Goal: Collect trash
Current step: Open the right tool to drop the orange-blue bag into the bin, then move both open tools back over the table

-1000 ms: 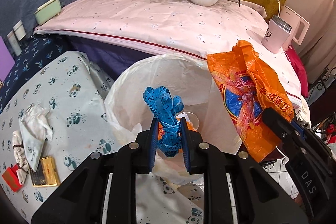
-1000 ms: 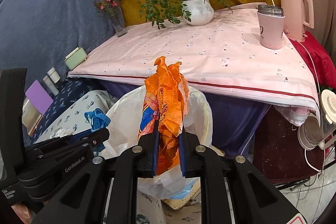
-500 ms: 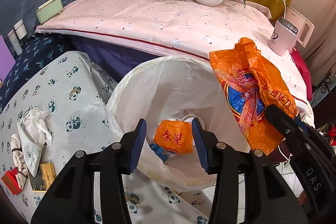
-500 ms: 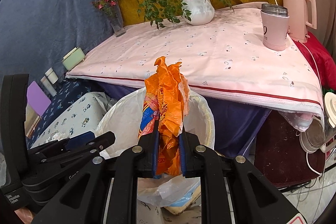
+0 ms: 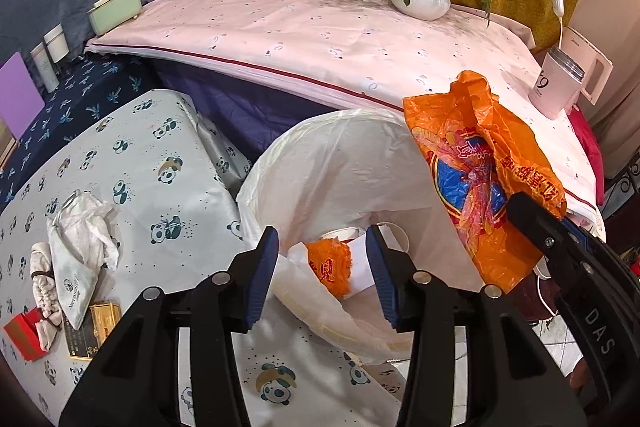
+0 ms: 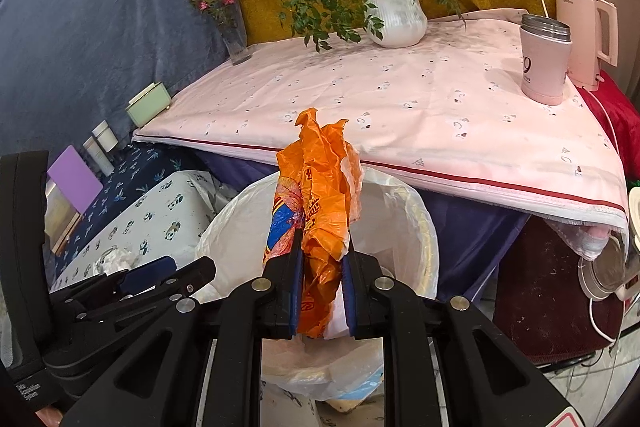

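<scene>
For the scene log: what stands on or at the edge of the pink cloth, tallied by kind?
Potted plant: 1
Flower vase: 1
Pink tumbler: 1
Kettle: 1
Green box: 1
Total: 5

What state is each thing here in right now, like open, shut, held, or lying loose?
left gripper: open, holding nothing.
right gripper: shut on the orange plastic bag.
trash bin: open, lined with a white bag, some trash inside.
crumpled white pouch: lying loose on the panda cloth.
pink tumbler: upright, lid on.
potted plant: upright.
</scene>
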Available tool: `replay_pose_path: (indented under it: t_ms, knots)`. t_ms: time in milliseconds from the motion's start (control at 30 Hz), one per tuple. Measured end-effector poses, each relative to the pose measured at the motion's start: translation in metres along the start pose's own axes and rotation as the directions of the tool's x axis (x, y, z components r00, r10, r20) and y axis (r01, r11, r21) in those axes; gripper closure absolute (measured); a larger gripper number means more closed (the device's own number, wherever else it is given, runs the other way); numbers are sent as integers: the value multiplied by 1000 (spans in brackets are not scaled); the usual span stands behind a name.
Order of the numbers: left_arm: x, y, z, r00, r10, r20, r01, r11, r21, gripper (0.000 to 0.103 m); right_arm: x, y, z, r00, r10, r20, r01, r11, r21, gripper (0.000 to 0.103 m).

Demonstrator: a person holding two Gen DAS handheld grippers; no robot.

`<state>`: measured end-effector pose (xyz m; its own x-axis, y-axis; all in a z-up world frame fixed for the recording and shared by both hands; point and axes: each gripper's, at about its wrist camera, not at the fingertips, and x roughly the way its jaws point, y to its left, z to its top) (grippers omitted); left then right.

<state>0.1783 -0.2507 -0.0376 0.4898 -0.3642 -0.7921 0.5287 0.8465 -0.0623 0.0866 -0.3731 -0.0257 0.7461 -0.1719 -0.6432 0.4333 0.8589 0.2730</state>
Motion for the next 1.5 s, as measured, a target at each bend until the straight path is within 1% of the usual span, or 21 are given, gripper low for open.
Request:
replay_pose_path:
  t_ms: [100, 167, 200, 233, 267, 333, 400, 467, 667, 800, 1067, 1133, 1200, 1500]
  knots:
    - [0, 5, 0, 1000, 7, 1, -7, 1000, -8, 60, 2, 6, 1, 1000, 2, 0, -2, 1000, -12, 82]
    - [-1, 8, -1, 1000, 14, 4, -14, 1000, -14, 56, 2, 9, 1, 1000, 3, 4, -3, 1000, -20, 82]
    - [-2, 10, -1, 1000, 19, 10, -19, 1000, -19, 52, 3, 9, 1, 1000, 3, 4, -3, 1000, -22, 81]
    - [-3, 12, -1, 1000, 24, 15, -24, 999, -21, 49, 3, 11, 1, 1000, 4, 4, -4, 1000, -24, 81]
    - [-4, 13, -1, 999, 29, 21, -29, 999, -23, 49, 3, 12, 2, 1000, 4, 4, -4, 1000, -25, 79]
    - [-5, 16, -2, 999, 36, 24, -36, 999, -26, 46, 3, 13, 1, 1000, 3, 8, -3, 1000, -23, 73]
    - [-7, 19, -2, 999, 43, 28, -42, 999, -33, 45, 2, 14, 2, 1000, 1, 19, 0, 1000, -15, 61]
    - [-9, 22, -3, 998, 50, 31, -49, 998, -38, 45, -1, 15, 3, 1000, 1, 28, -1, 1000, -11, 58]
    - [-16, 32, -6, 998, 56, 35, -54, 997, -58, 44, -7, 24, 4, 999, 11, 32, -11, 1000, -23, 57]
    - [-25, 40, -10, 997, 65, 47, -61, 995, -80, 40, -14, 32, 3, 999, 20, 37, -19, 999, -35, 56]
    - [-50, 57, -16, 994, 79, 76, -70, 991, -115, 39, -32, 54, 2, 998, 44, 53, -41, 997, -69, 56]
    - [-56, 63, -19, 993, 84, 83, -73, 989, -128, 38, -37, 60, 1, 997, 51, 57, -47, 996, -79, 54]
    - [-62, 70, -22, 992, 88, 88, -75, 987, -143, 37, -43, 67, -1, 996, 59, 65, -53, 995, -87, 48]
    - [-88, 105, -39, 986, 133, 103, -110, 972, -206, 32, -56, 101, -8, 993, 103, 64, -94, 987, -132, 47]
